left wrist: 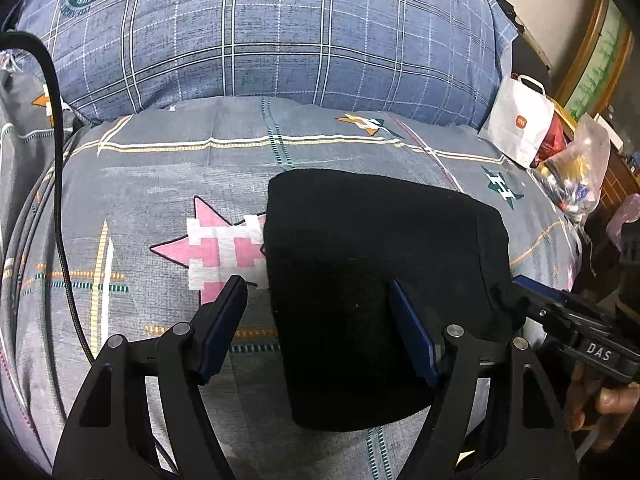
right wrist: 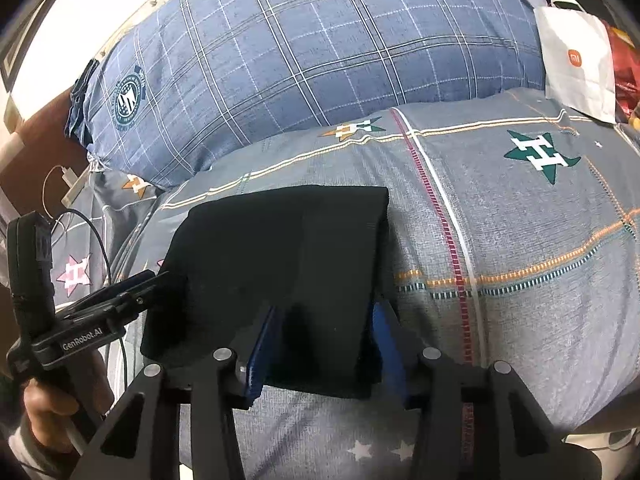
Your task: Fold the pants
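The black pants lie folded into a compact rectangle on the grey patterned duvet. My left gripper is open over the bundle's near left edge: its right finger rests on the cloth and its left finger stands over bare duvet. In the right wrist view this left gripper points at the pants' left side. My right gripper is open, its blue pads either side of the bundle's near right corner. In the left wrist view its tips reach the bundle's right edge.
A big blue plaid pillow lies behind the duvet. A white paper bag and a clear plastic bag sit at the right edge. Black cables run along the left. A hand grips each handle.
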Available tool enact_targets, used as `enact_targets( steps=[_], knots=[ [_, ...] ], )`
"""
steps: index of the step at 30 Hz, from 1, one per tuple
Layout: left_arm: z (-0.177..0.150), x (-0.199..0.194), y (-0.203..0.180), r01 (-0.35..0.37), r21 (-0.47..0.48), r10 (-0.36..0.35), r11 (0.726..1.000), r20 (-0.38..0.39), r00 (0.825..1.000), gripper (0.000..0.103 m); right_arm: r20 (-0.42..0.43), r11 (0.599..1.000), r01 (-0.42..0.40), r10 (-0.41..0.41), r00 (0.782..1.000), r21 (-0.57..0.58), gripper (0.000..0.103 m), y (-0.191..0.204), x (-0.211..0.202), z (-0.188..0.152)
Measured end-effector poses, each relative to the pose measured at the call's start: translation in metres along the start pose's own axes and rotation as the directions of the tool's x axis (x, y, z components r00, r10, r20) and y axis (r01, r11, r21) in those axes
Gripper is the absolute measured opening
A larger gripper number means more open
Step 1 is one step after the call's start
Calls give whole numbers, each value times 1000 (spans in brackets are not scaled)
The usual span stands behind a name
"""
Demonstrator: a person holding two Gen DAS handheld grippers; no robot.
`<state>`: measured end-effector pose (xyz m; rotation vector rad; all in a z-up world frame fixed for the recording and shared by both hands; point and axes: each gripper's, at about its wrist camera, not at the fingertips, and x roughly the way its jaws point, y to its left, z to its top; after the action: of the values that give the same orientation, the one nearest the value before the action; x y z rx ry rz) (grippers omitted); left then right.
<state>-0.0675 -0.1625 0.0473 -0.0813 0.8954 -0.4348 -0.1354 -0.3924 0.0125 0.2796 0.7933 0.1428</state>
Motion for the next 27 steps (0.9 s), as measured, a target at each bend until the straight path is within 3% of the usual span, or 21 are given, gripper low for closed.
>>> enact_targets(
  steps=[9, 16, 22, 27],
  knots=[
    [0, 2, 8, 25, -24, -25, 999, -13, 1000, 74, -4, 1000, -4, 4, 1000, 22, 49, -6, 10, 5],
    [4, 11, 17, 115, -68, -118, 991, -43, 992, 76, -5, 998, -3, 3, 1000, 68, 57, -23, 18, 9],
    [5, 27, 12, 161, -84, -168, 983, -94, 981, 77, -19, 986, -103, 107, 994, 130, 58, -34, 30, 10],
    [5, 36, 9, 178, -80, -186, 981, -102, 977, 80, -8, 950, -227, 234, 972, 215, 65, -49, 42, 7]
  ],
)
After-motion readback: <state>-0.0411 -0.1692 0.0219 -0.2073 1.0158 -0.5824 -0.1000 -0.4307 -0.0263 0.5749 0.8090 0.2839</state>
